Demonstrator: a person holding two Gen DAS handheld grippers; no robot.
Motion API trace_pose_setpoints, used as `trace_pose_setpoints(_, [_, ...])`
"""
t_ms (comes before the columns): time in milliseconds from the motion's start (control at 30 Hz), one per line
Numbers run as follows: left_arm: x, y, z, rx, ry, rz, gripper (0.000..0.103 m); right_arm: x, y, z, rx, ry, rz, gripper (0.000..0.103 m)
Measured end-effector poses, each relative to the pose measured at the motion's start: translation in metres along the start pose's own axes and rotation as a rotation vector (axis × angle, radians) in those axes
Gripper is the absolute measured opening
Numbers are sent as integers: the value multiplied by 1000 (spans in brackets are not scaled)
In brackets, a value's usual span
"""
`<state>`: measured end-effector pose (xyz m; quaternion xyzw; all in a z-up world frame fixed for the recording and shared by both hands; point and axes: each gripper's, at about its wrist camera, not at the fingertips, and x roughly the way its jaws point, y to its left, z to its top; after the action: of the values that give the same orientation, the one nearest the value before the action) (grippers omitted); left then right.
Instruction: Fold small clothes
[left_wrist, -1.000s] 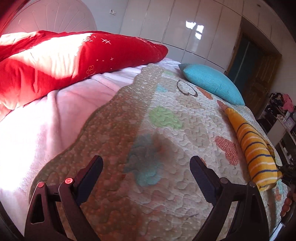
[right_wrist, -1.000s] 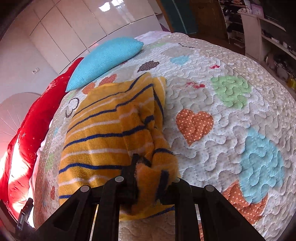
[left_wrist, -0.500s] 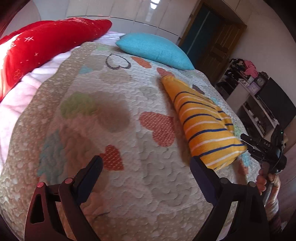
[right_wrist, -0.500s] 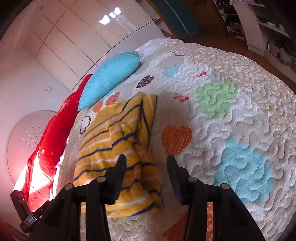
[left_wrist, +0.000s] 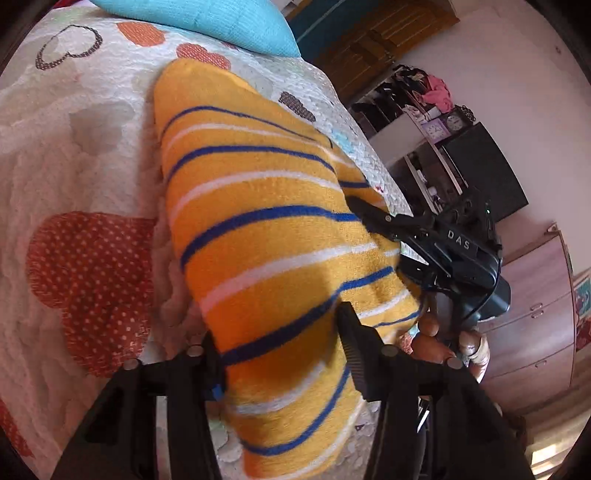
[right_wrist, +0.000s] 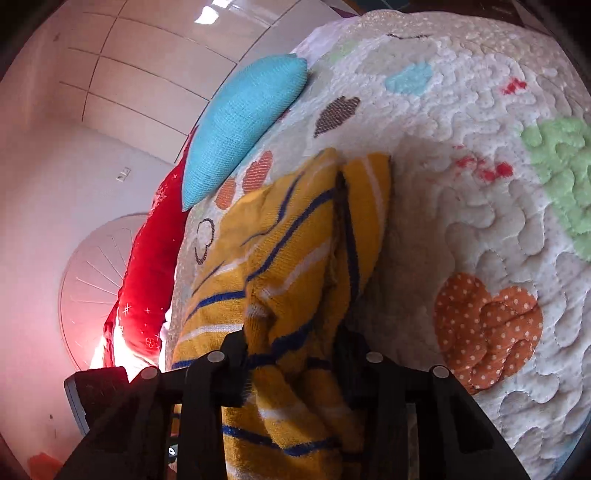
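Note:
A yellow garment with blue and white stripes (left_wrist: 258, 229) lies folded on the heart-patterned quilt (left_wrist: 74, 177). My left gripper (left_wrist: 280, 347) has its fingers around the garment's near end, with the cloth filling the gap between them. My right gripper (right_wrist: 291, 347) is closed on the other near edge of the same garment (right_wrist: 295, 266), and bunched cloth hangs between its fingers. The right gripper also shows in the left wrist view (left_wrist: 436, 240), at the garment's right edge.
A blue pillow (right_wrist: 243, 122) and a red pillow (right_wrist: 147, 273) lie at the head of the bed. A dark cabinet and cluttered shelves (left_wrist: 461, 155) stand beyond the bed's right side. The quilt (right_wrist: 480, 206) spreads to the right of the garment.
My left gripper swung right across the bed and onto the garment's end, its fingers closing in. My right gripper opened half a second ago and has closed on the garment again.

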<state>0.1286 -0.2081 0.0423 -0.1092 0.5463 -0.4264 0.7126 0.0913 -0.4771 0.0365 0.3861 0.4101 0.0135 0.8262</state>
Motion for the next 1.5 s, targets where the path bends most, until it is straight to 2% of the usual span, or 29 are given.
trace_pose_setpoints(33, [-10, -6, 4, 18, -13, 8, 40, -5, 8, 1, -16, -11, 19, 36])
trace_pose_setpoints(133, [-40, -24, 11, 60, -72, 26, 40, -22, 25, 1, -69, -63, 69, 36])
trace_pose_setpoints(200, [-49, -33, 9, 83, -93, 49, 44, -25, 26, -4, -101, -84, 29, 38])
trace_pose_setpoints(267, [-46, -33, 1, 101, -95, 161, 63, -16, 13, -9, -99, -60, -90, 41])
trace_pose_setpoints(300, [-41, -29, -5, 112, -90, 230, 65, -10, 4, -12, -97, -39, -166, 45])
trace_pose_setpoints(367, [-29, -17, -23, 119, -35, 335, 65, -19, -10, -22, -75, -49, -176, 52])
trace_pose_setpoints(400, [-24, -9, -34, 109, -10, 359, 66, -29, -13, -25, -68, -65, -181, 54])
trace_pose_setpoints(467, [-33, 7, -59, 84, -24, 339, 72, -49, -7, -31, -89, -103, -215, 54])
trace_pose_setpoints(533, [-47, 9, -78, 72, -68, 337, 73, -73, 8, -39, -151, -161, -270, 55])
trace_pose_setpoints(600, [-63, 4, -96, 77, -103, 354, 73, -92, 27, -47, -198, -198, -238, 55])
trace_pose_setpoints(700, [-88, -12, -122, 113, -181, 397, 73, -101, 50, -63, -251, -194, -124, 55])
trace_pose_setpoints(767, [-104, -24, -136, 138, -241, 437, 73, -84, 56, -73, -256, -131, -52, 55])
trace_pose_setpoints(800, [-114, -32, -143, 154, -280, 471, 74, -74, 54, -78, -252, -110, -73, 55])
trace_pose_setpoints(867, [-135, -48, -154, 199, -380, 568, 83, -57, 37, -89, -210, -67, -142, 55])
trace_pose_setpoints(900, [-146, -55, -162, 229, -439, 633, 87, -55, 25, -97, -174, -50, -152, 55])
trace_pose_setpoints(967, [-166, -67, -176, 276, -573, 762, 102, -61, 6, -114, -135, -71, -116, 55])
trace_pose_setpoints(1033, [-185, -71, -188, 297, -707, 819, 103, -76, 3, -129, -143, -97, -117, 55])
trace_pose_setpoints(1067, [-191, -72, -189, 298, -737, 838, 103, -83, 3, -136, -148, -110, -139, 55])
trace_pose_setpoints(1133, [-196, -72, -188, 285, -722, 853, 103, -95, 6, -148, -172, -159, -200, 56])
trace_pose_setpoints(1200, [-194, -73, -186, 293, -658, 789, 103, -106, 13, -157, -223, -227, -259, 57])
trace_pose_setpoints(1233, [-191, -75, -186, 292, -647, 783, 103, -112, 17, -161, -250, -267, -289, 58])
trace_pose_setpoints(1300, [-181, -82, -188, 304, -621, 781, 103, -119, 24, -169, -296, -341, -337, 66])
trace_pose_setpoints(1367, [-167, -88, -188, 316, -583, 776, 103, -122, 27, -178, -341, -395, -388, 69])
trace_pose_setpoints(1433, [-152, -93, -188, 317, -532, 782, 103, -119, 27, -185, -382, -410, -440, 70])
trace_pose_setpoints(1500, [-142, -97, -191, 310, -508, 779, 103, -112, 24, -189, -407, -386, -469, 70])
